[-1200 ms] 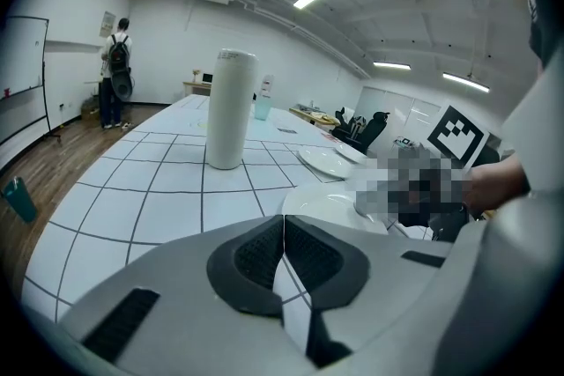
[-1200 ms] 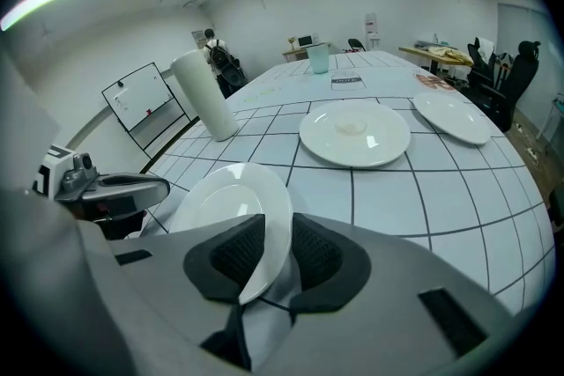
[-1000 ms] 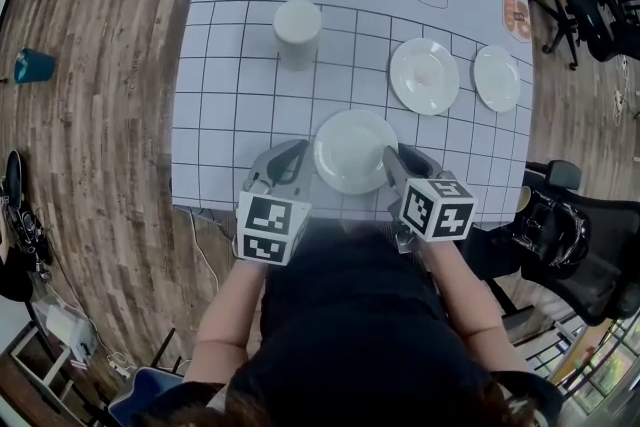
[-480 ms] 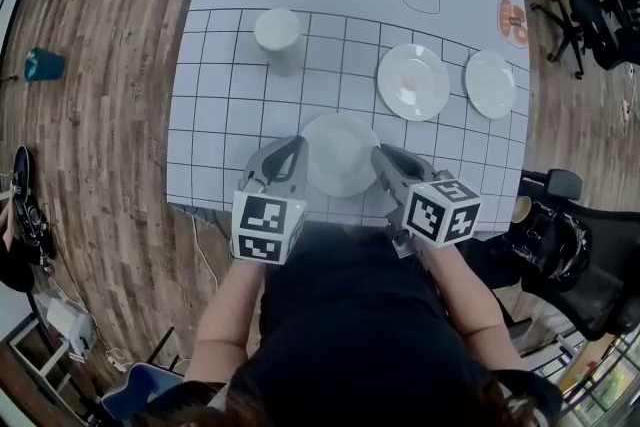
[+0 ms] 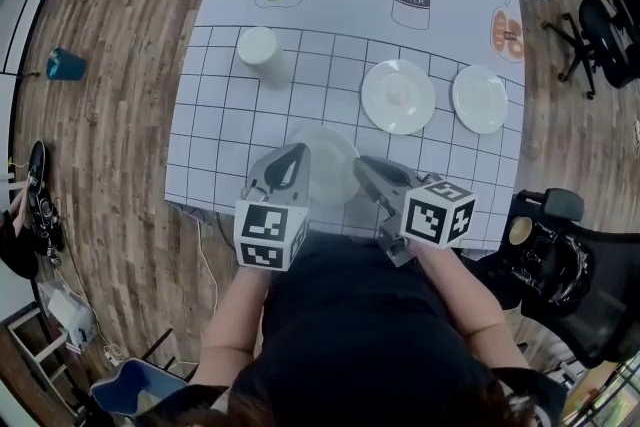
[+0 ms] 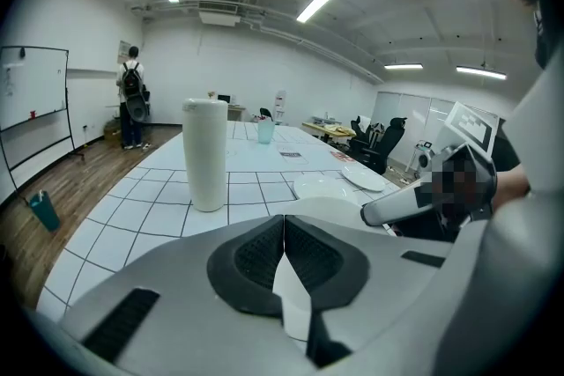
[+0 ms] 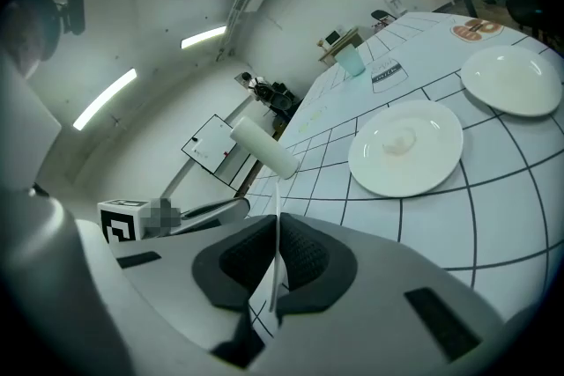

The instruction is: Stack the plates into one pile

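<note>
Closest to us, just inside the near edge of the table (image 5: 200, 177), we hold one plate (image 5: 322, 165) from both sides. The left gripper (image 5: 291, 158) has its jaws pinched on the plate's left rim. The right gripper (image 5: 366, 167) jaws have just been closing and now clamp the right rim. Bare gridded cloth lies open beyond it. Farther right, a second plate (image 5: 398, 96) lies flat, with a third plate (image 5: 479, 99) just beside it near the table's right edge. A white cylinder (image 5: 258, 48) stands upright far left, well apart.
</note>
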Tool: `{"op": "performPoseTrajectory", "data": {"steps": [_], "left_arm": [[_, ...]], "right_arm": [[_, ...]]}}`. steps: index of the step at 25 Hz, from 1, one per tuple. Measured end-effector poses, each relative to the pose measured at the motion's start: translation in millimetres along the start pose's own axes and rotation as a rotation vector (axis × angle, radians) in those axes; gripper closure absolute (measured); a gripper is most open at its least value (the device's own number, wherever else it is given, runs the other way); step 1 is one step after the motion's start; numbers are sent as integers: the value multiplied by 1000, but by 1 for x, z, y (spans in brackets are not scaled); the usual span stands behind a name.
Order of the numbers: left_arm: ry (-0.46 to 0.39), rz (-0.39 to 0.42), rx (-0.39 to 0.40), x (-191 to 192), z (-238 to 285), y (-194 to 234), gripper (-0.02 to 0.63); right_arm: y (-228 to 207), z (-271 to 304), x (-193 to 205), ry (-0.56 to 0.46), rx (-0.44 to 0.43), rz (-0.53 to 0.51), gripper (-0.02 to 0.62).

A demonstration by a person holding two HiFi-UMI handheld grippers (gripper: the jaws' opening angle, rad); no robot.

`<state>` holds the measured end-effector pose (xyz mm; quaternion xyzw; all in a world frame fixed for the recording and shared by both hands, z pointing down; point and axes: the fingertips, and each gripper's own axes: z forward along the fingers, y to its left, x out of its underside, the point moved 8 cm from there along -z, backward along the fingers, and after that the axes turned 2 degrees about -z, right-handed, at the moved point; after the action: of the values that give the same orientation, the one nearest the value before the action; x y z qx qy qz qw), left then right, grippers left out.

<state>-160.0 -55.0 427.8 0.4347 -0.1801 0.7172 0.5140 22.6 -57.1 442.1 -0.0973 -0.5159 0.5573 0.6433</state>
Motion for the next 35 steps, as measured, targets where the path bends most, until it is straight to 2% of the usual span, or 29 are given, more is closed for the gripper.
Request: {"op": "performPoseTrajectory", "data": {"steps": [4, 7, 16, 24, 30, 35], "left_arm": [[-15, 9, -17, -6, 2, -12, 578], [-24, 13, -25, -10, 7, -22, 578], [-36, 41, 8, -28, 34, -55, 578], [-44, 69, 30, -43, 55, -69, 578], [-35, 76, 33, -48, 63, -66, 578], [-23, 71, 28, -49, 68, -61, 578]], "right_arm": [[-2, -12, -8, -30, -51, -1, 566], [-13, -25, -17, -78, -64, 36, 566], [-65, -76, -54, -260, 20, 123, 566], [-97, -85, -73, -411, 83, 189, 566], [-112, -80, -78, -482, 97, 280, 565], [-119, -75, -75, -486, 112, 336, 563]]}}
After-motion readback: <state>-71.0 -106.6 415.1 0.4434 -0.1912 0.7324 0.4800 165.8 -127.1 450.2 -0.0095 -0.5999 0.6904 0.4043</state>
